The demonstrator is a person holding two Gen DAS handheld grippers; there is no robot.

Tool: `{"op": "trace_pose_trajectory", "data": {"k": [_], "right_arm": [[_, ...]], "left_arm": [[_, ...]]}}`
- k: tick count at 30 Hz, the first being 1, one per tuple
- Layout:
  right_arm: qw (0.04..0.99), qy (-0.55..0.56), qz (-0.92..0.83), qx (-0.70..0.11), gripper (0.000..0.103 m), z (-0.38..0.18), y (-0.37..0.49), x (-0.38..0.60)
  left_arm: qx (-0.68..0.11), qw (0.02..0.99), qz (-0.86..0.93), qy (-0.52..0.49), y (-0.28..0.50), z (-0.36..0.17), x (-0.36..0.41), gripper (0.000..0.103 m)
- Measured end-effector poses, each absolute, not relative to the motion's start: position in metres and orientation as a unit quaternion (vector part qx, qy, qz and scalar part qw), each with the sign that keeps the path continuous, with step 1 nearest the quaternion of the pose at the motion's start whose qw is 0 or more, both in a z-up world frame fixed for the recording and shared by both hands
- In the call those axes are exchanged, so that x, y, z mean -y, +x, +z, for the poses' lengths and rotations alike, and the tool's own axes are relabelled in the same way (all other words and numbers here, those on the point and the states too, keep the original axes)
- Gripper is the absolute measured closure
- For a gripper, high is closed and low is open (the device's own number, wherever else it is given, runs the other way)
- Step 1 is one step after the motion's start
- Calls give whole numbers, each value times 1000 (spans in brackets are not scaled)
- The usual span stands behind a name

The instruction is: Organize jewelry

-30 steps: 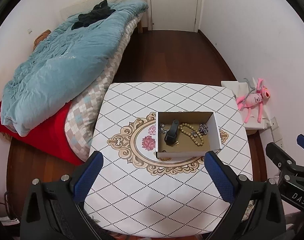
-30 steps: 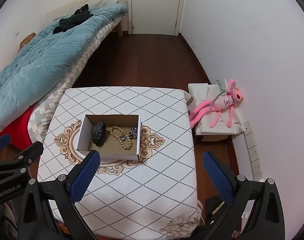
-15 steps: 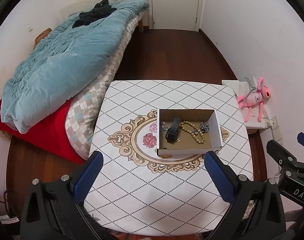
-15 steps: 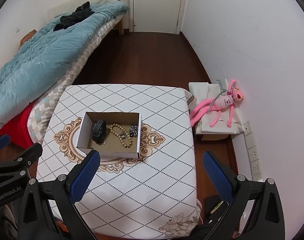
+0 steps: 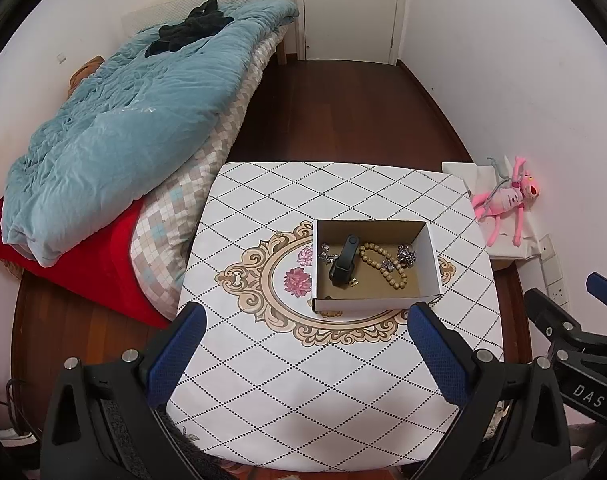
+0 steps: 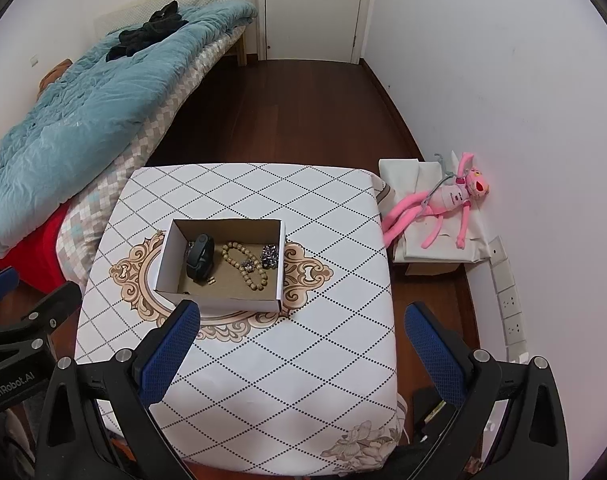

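Note:
An open white cardboard box [image 5: 373,303] [image 6: 219,300] stands on the patterned table [image 5: 303,380] [image 6: 323,340]. Inside lie a black wristband [image 5: 344,260] [image 6: 199,256], a wooden bead bracelet [image 5: 383,266] [image 6: 247,264], and small sparkly pieces [image 5: 405,255] [image 6: 269,255]. A silvery piece [image 5: 327,254] lies at the box's left side. My left gripper [image 5: 307,354] is open and empty, high above the table's near part. My right gripper [image 6: 299,354] is open and empty, also high and back from the box.
A bed with a blue quilt [image 5: 115,132] [image 6: 83,112] stands left of the table. A pink plush toy [image 5: 507,196] [image 6: 443,204] lies on a white box by the right wall. A closed door [image 5: 351,8] is at the far end, across dark wood floor.
Both grippers have risen and drawn back a little; the table and box look smaller and farther. Both stay open and empty.

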State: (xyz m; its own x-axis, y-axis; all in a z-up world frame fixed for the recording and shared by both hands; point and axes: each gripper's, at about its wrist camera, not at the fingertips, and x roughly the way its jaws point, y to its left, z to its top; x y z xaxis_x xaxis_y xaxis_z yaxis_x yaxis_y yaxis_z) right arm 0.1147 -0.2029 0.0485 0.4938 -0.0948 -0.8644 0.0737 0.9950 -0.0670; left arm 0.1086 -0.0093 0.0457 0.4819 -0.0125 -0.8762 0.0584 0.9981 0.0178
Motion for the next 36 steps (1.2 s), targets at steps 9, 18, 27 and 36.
{"op": "trace_pose_trajectory", "data": {"k": [9,18,27,36], "right_arm": [[862,-11,-48,-504,0,45,114,202],[864,-9,-48,-502,0,46,114,202],[864,-8,-48,-502,0,47,114,203],[864,-6,-48,-501,0,48,114,204]], "left_arm": [[-509,861,-20,21,108,47,10,0],[-509,860,-19,21,107,49,13,0],[-509,860,-19,23,107,52,16,0],[-508,861,-19,22,107,53,16,0]]}}
